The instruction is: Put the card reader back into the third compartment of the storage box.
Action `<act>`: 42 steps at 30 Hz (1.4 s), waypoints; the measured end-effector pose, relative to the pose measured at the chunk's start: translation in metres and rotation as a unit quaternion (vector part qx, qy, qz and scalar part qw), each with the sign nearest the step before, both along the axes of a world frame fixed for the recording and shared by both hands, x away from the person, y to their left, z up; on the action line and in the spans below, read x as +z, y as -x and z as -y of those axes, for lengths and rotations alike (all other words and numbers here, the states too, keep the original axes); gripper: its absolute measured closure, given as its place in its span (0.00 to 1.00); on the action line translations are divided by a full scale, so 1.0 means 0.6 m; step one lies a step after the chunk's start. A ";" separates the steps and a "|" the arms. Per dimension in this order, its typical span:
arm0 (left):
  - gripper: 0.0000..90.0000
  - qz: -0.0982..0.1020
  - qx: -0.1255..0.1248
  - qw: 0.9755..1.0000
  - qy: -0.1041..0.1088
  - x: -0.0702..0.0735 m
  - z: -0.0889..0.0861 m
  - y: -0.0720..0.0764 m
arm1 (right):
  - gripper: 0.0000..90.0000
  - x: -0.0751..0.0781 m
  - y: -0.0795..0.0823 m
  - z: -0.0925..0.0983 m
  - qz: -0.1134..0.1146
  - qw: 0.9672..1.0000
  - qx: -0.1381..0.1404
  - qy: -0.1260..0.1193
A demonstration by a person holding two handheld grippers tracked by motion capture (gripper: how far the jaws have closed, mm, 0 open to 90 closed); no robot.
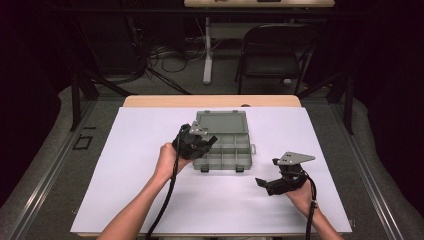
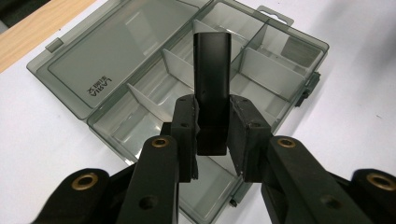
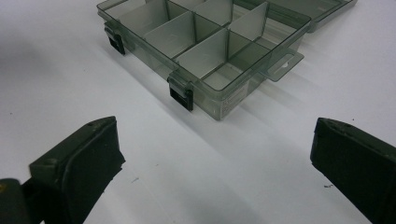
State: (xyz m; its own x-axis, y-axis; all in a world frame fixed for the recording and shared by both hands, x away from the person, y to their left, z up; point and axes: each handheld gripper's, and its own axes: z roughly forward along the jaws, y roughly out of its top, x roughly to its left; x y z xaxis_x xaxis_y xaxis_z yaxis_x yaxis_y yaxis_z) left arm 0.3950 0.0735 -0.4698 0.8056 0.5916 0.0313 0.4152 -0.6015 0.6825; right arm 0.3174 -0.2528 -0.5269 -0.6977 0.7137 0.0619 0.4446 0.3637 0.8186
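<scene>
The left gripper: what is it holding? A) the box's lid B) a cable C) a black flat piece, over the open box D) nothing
C: in the left gripper view the left gripper clamps a black piece above the open box.

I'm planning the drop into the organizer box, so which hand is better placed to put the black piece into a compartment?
Left. The left gripper is shut on the black piece right above the open organizer box. The right gripper is open, holding nothing, and rests on the table off to the box's side.
</scene>
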 end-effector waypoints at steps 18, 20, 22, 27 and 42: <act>0.81 -0.003 0.003 1.000 0.001 -0.002 0.023 -0.028 | 0.01 0.000 0.002 0.001 0.001 1.000 -0.003 -0.001; 0.81 -0.003 0.002 1.000 0.001 -0.001 0.027 -0.030 | 0.01 0.000 0.002 0.001 0.001 1.000 -0.003 -0.001; 0.81 -0.003 0.002 1.000 0.004 -0.001 0.030 -0.032 | 0.01 0.000 0.001 0.001 0.000 1.000 -0.001 0.001; 0.81 -0.002 0.005 1.000 0.005 0.000 0.038 -0.038 | 0.01 0.000 0.002 0.001 -0.001 1.000 -0.001 0.001; 0.81 -0.008 0.017 1.000 0.011 -0.009 0.053 -0.055 | 0.01 -0.001 0.002 0.002 0.002 1.000 -0.002 0.000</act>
